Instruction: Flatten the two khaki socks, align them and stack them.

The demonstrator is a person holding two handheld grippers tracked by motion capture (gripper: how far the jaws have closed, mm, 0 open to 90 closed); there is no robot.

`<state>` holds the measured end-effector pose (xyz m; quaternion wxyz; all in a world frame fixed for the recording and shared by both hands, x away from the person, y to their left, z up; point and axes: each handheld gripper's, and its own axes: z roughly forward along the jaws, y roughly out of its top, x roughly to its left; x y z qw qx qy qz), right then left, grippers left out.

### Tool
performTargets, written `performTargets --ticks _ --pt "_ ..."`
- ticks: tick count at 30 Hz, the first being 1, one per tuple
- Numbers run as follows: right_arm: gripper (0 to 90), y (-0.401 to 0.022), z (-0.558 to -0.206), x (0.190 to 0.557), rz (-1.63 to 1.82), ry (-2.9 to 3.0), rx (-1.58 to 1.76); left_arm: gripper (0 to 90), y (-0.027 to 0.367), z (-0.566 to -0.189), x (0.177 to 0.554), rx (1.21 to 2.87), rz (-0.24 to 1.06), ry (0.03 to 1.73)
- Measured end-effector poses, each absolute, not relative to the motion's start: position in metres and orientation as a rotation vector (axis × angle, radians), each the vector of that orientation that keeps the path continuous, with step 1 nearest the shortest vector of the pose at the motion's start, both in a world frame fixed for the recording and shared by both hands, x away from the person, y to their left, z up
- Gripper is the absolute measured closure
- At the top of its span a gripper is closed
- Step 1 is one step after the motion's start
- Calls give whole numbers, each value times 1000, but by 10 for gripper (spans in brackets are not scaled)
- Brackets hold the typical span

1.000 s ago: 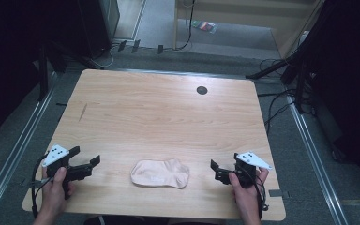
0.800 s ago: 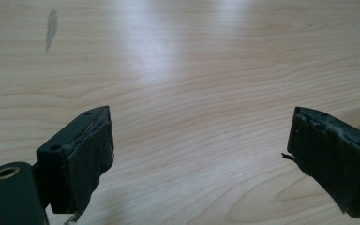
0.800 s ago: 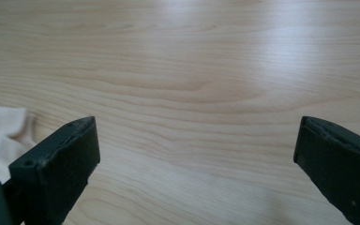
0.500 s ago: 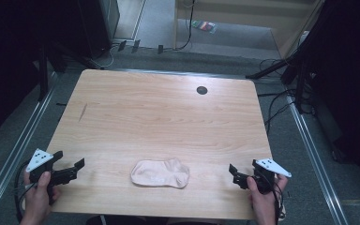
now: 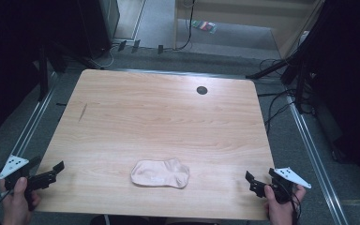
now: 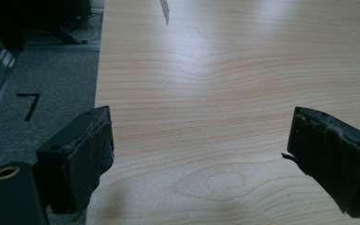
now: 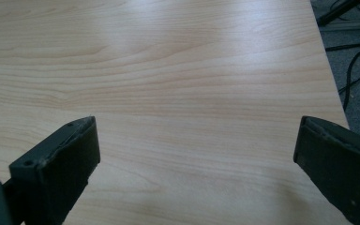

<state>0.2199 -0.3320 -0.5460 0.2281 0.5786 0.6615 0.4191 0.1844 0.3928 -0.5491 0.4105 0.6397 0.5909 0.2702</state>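
While the sock (image 5: pixel 160 173) lies flat at lower centre of the table (image 5: pixel 159 117), both grippers — left (image 5: pixel 51 171), right (image 5: pixel 253 182) — sit at the bottom corners, jaws wide and empty; handling it looks not yet begun.

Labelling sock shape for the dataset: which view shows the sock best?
The high view. The pale sock lies whole and flat near the table's front edge, between the left gripper and right gripper, touching neither. The two gripper views look past open jaws at bare wood, so they add nothing on the sock.
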Motion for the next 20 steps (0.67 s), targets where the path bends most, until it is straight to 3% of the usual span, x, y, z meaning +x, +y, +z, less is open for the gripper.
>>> performTargets --ticks 20 --pt "5 -339 -549 218 1188 1829 1620 78 383 -553 192 1723 659 1478"
